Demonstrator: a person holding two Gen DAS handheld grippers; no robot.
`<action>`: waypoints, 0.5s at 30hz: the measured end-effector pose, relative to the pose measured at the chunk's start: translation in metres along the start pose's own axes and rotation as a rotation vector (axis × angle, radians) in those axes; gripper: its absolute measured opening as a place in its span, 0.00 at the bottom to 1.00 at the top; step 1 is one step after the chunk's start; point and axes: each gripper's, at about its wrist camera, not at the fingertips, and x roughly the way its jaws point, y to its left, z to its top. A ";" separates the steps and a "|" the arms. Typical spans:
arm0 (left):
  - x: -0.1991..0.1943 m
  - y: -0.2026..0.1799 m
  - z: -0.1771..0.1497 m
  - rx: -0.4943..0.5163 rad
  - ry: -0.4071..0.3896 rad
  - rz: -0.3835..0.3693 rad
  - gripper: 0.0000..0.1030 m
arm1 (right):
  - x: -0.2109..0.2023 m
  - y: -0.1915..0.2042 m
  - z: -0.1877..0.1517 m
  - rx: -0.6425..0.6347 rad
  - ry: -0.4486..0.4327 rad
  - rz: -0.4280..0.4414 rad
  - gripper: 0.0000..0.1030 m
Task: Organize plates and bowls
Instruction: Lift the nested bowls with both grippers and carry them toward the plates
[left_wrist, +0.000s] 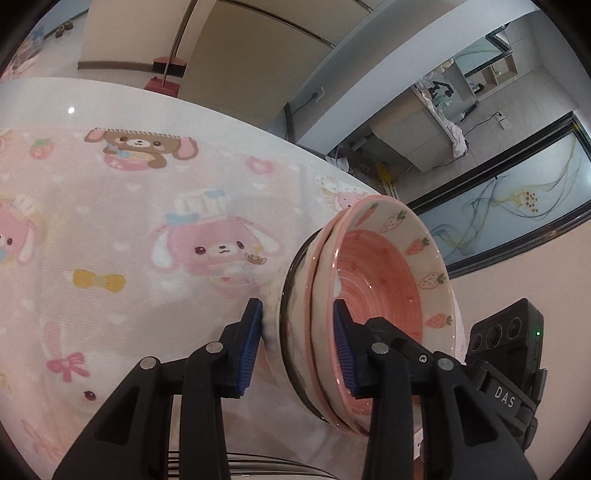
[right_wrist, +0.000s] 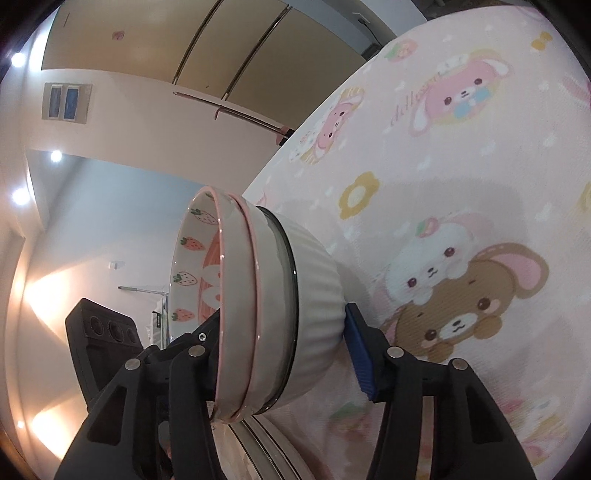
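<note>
A stack of three nested bowls hangs tilted on its side above the table. The inner pink bowl (left_wrist: 384, 280) has strawberries painted round its rim, and the outer one is a white ribbed bowl (right_wrist: 317, 280) with a dark rim. My left gripper (left_wrist: 297, 332) is shut on the stack's near wall, one blue pad (left_wrist: 251, 347) under the white bowl and the other inside the pink bowl. My right gripper (right_wrist: 284, 317) clamps the opposite wall. One of its pads (right_wrist: 360, 354) rests on the white bowl's base, and its other finger is hidden inside the bowls.
Striped, dark-rimmed plates (left_wrist: 277, 469) lie stacked just below the bowls, also seen as plates (right_wrist: 266, 443) in the right wrist view. A pink cartoon-animal tablecloth (left_wrist: 147, 221) covers the table. Beyond its far edge stand a broom and dustpan (left_wrist: 166, 74).
</note>
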 end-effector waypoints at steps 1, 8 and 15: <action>0.000 0.001 0.000 -0.005 0.000 -0.006 0.35 | 0.001 -0.002 0.000 0.009 0.001 0.009 0.53; -0.001 0.023 -0.002 -0.108 -0.009 -0.122 0.35 | 0.001 -0.020 0.002 0.087 0.009 0.068 0.53; 0.012 0.005 -0.004 -0.045 0.069 -0.076 0.48 | -0.002 -0.015 -0.002 0.063 0.005 0.039 0.49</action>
